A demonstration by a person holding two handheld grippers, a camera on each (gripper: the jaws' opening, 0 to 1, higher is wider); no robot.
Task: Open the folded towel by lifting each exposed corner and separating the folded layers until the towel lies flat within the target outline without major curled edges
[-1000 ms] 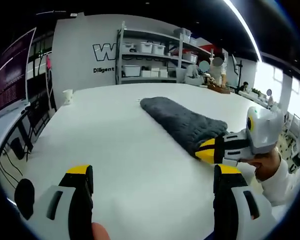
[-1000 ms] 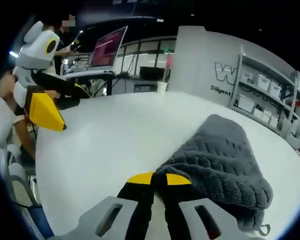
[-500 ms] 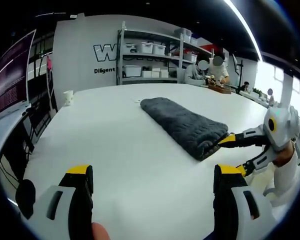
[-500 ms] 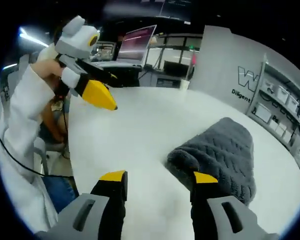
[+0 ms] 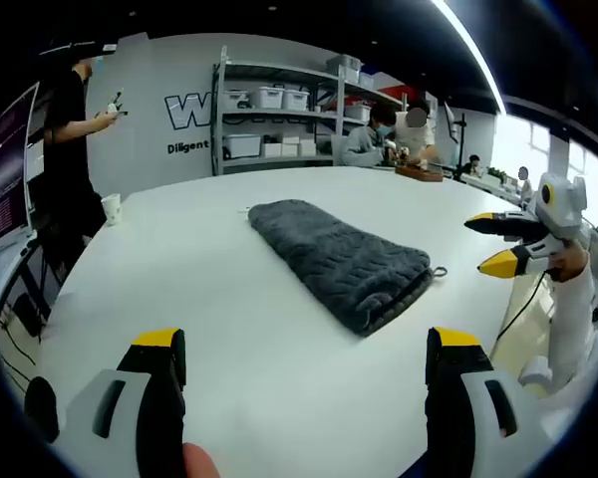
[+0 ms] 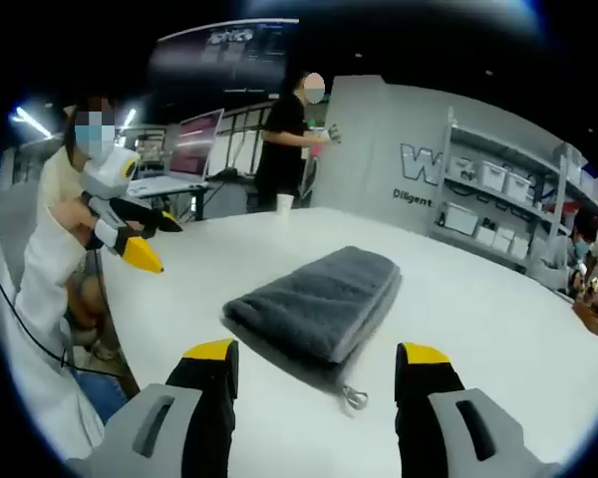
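The grey towel (image 5: 337, 257) lies folded in a long bundle on the white table (image 5: 229, 329), touched by neither tool, its small hanging loop (image 6: 354, 398) at one end.

In the left gripper view, the left gripper (image 5: 304, 344) hovers low over the table's near edge with its yellow-tipped jaws spread wide; the towel sits ahead of them, toward one o'clock. At three o'clock the right gripper (image 5: 498, 243) is held up off the table edge in a person's hand (image 5: 568, 262), its jaws parted and pointing back at the towel.

In the right gripper view, the right gripper (image 6: 317, 351) has its jaws wide apart, with the towel at twelve o'clock between them. At nine o'clock the left gripper (image 6: 149, 242) is held out from a white sleeve (image 6: 40, 269) over the table's edge, pointing right; I cannot tell its jaw gap from here.

A paper cup (image 5: 112, 208) stands on the far side, near a person in black (image 6: 284, 139).
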